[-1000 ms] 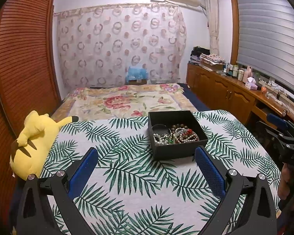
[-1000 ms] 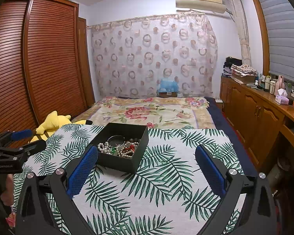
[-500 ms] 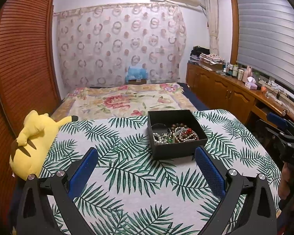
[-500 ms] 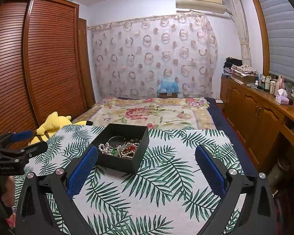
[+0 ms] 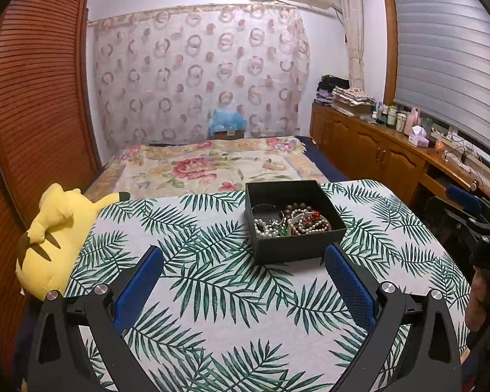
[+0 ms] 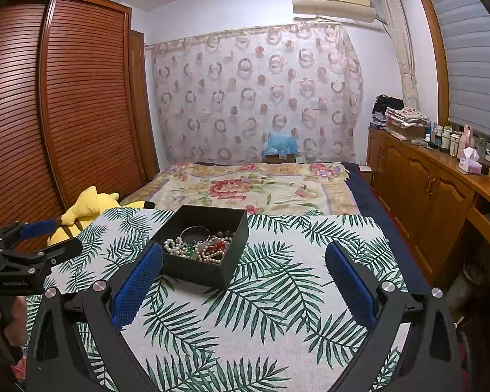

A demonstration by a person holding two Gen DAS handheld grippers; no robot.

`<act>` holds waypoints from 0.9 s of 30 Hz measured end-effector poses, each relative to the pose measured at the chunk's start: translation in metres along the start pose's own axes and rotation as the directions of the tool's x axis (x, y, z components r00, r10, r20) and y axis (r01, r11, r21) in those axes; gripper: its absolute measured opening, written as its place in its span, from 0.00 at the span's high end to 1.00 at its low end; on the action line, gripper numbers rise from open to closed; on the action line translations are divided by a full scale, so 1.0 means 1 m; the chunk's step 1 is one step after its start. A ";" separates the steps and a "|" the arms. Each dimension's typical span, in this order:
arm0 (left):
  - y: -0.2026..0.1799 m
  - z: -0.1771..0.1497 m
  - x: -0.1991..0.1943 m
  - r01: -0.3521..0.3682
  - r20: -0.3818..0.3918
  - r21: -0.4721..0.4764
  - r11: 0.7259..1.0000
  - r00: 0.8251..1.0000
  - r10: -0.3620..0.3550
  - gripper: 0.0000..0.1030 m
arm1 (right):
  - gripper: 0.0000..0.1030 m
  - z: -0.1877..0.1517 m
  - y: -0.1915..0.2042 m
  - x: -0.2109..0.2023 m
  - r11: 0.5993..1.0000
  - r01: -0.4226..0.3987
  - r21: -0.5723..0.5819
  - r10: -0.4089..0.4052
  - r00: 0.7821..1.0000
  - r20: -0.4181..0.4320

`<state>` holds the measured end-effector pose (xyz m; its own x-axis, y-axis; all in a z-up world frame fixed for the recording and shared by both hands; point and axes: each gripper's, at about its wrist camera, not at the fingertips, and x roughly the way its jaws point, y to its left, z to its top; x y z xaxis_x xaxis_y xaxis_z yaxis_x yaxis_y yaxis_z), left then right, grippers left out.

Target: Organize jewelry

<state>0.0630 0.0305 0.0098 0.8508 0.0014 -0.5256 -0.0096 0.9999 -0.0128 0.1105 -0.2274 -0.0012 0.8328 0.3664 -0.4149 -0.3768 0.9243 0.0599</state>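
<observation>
A black open box (image 5: 297, 251) stands on the palm-leaf cloth table (image 5: 212, 294). It holds a tangle of jewelry (image 5: 294, 222): pearl strands, brown and red beads, a silver bangle. My left gripper (image 5: 243, 258) is open and empty, just short of the box. In the right wrist view the box (image 6: 209, 274) sits ahead and left, with the jewelry (image 6: 199, 245) inside. My right gripper (image 6: 243, 254) is open and empty, its left finger (image 6: 137, 284) close to the box's near left corner. Each gripper shows at the edge of the other's view.
A yellow plush toy (image 5: 52, 238) lies at the table's left edge. A bed with a floral cover (image 5: 205, 166) is behind the table. Wooden cabinets (image 5: 375, 156) with bottles and a tissue box run along the right. A slatted wardrobe (image 6: 65, 114) stands left.
My right gripper has moved a little forward and left toward the box. The left gripper has hardly moved.
</observation>
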 end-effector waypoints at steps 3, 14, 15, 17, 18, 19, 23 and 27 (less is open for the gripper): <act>0.000 0.000 0.000 0.000 0.000 -0.001 1.000 1.000 0.000 0.07 | 0.02 0.000 0.000 0.000 1.000 0.000 -0.001 0.000 1.000 0.000; 0.000 -0.002 0.001 -0.005 0.005 0.000 1.000 1.000 0.005 0.07 | 0.03 0.000 0.000 0.000 1.000 -0.001 -0.001 0.001 1.000 0.000; 0.000 -0.002 0.001 -0.005 0.005 0.000 1.000 1.000 0.005 0.07 | 0.03 0.000 -0.001 0.000 1.000 -0.002 0.000 0.002 1.000 0.001; 0.000 -0.002 0.001 -0.005 0.004 0.000 1.000 1.000 0.005 0.07 | 0.03 0.000 0.000 0.000 1.000 -0.001 0.000 0.001 1.000 0.000; 0.000 -0.002 0.002 -0.006 0.004 0.000 1.000 1.000 0.006 0.07 | 0.03 0.000 0.000 0.000 1.000 -0.001 0.000 0.001 1.000 0.000; 0.000 -0.002 0.001 -0.006 0.004 0.000 1.000 1.000 0.006 0.07 | 0.03 0.000 0.000 0.000 1.000 -0.001 0.000 0.001 1.000 0.000; -0.001 -0.002 0.002 -0.009 0.004 0.000 1.000 1.000 0.009 0.07 | 0.02 0.000 0.000 0.000 1.000 -0.001 0.000 0.001 1.000 0.000; -0.002 -0.004 0.001 -0.008 0.005 0.000 1.000 1.000 0.008 0.07 | 0.03 0.000 0.000 0.000 1.000 -0.001 0.001 0.001 1.000 0.000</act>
